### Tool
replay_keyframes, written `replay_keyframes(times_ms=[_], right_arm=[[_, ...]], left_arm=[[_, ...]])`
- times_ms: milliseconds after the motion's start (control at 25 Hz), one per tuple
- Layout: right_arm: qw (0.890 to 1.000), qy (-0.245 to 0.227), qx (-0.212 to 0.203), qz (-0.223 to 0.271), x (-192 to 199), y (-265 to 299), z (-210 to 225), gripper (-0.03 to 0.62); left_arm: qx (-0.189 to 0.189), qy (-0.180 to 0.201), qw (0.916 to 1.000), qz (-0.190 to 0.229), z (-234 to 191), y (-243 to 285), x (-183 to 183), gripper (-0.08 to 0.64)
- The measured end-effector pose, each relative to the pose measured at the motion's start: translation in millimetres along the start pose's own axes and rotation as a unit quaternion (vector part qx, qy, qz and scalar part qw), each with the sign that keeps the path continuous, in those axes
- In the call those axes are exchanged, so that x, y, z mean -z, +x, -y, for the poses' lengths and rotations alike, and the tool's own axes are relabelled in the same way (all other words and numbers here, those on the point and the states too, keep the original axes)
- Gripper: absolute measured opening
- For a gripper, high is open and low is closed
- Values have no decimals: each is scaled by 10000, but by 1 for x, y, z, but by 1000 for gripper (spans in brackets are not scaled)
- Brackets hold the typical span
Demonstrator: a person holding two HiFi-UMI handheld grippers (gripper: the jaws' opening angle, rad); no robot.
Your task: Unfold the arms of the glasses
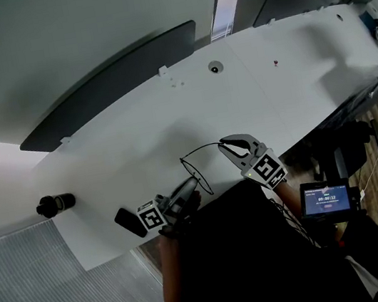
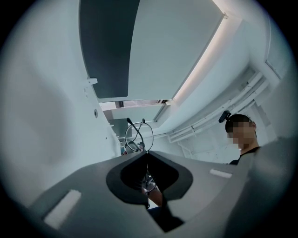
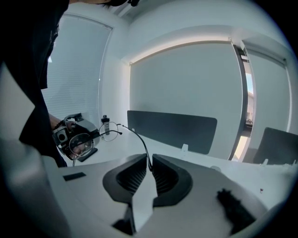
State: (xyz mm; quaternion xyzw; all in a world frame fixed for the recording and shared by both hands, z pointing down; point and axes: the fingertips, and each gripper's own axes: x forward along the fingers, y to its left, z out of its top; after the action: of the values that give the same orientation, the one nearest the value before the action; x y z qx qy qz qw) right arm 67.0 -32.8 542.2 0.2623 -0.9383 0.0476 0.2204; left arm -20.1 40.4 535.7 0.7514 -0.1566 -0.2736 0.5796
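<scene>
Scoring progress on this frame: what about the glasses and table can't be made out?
- Whether the second arm of the glasses is folded: thin wires overlap in the left gripper view; too fine in the head view.
- Where the tongs of the left gripper pinch the frame: its body hides it in the head view.
- Flat black thing on the table: partly covered by that gripper's cube, head view.
- Screen text: too small.

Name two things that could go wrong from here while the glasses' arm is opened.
1. The right gripper is shut on the thin arm near its end. Pulling too far or off-line could bend it.
2. The left gripper pinches the glasses by their thin frame, in the air near the table edge. A slip could drop them.
</scene>
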Motion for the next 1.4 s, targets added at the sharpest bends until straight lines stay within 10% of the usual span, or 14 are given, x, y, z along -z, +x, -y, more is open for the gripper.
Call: replay_keyframes(times_ms=[840,1240,1400], right_arm=[[9854,1488,-26,828,-2,-8,15,66],[9234,3268,-539,1937,-19,-21,35,66],[8673,4225,-1049,2415,-21,-24,37,66]], left_arm=[[10,-114,9999,-104,-3,0,5,14],[91,-215,9997,66,-3,-4,0,12],[196,-257,9995,68,-2,-4,0,12]])
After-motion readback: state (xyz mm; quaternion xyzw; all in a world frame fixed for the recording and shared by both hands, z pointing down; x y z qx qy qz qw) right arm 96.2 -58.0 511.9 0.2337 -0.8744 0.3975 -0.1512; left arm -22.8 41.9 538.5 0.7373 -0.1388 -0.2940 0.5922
